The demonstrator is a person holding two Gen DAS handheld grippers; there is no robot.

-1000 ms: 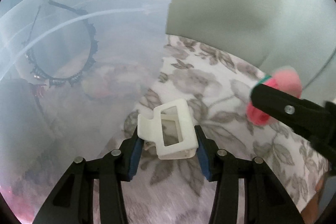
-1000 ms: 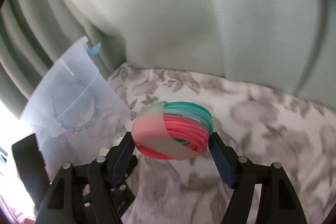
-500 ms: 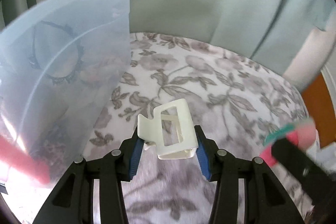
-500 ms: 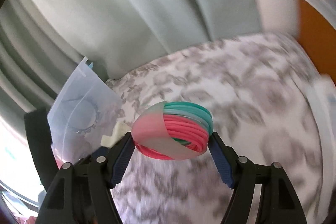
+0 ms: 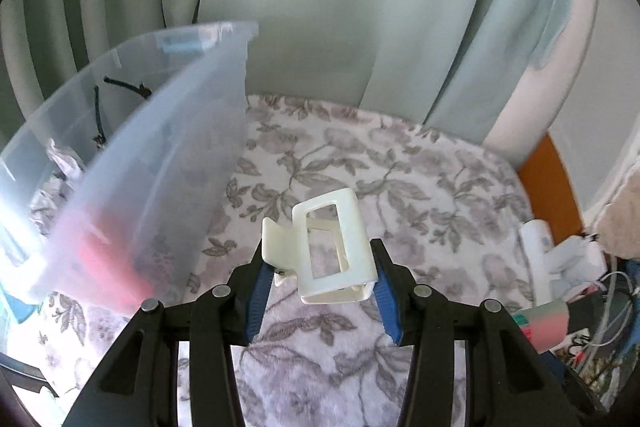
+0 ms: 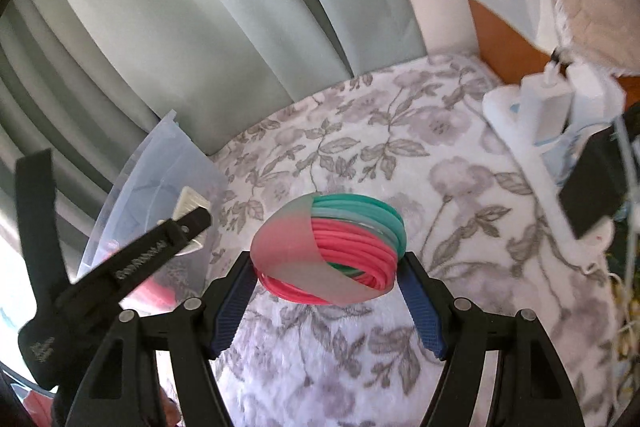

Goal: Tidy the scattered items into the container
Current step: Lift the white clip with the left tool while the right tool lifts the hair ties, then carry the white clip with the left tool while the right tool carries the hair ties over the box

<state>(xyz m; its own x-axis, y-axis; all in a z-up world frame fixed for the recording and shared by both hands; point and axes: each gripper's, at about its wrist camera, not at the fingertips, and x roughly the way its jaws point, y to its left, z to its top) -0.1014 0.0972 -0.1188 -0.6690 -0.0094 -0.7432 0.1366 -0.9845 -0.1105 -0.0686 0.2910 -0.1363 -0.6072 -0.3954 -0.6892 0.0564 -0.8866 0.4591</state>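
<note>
My left gripper [image 5: 318,269] is shut on a white hair claw clip [image 5: 326,247], held above the floral blanket [image 5: 400,179]. To its left stands the clear plastic container [image 5: 168,155], with a black beaded headband [image 5: 98,107] and something pink inside. My right gripper [image 6: 326,275] is shut on a bundle of pink and teal hair bands [image 6: 332,251] in a translucent wrap. In the right wrist view the left gripper [image 6: 192,219] with its clip shows at the left, in front of the container [image 6: 160,167]. The bundle [image 5: 546,323] appears at the lower right of the left wrist view.
Pale green curtains [image 5: 320,7] hang behind the blanket. At the right edge sit a white power strip with chargers [image 6: 548,99], cables [image 5: 612,311] and an orange wooden panel [image 5: 552,179]. Open blanket lies between the container and the chargers.
Both grippers rose and pulled back from the container, still holding their items. The container has shifted to the left of both views, and the right gripper swung right, bringing the chargers into view.
</note>
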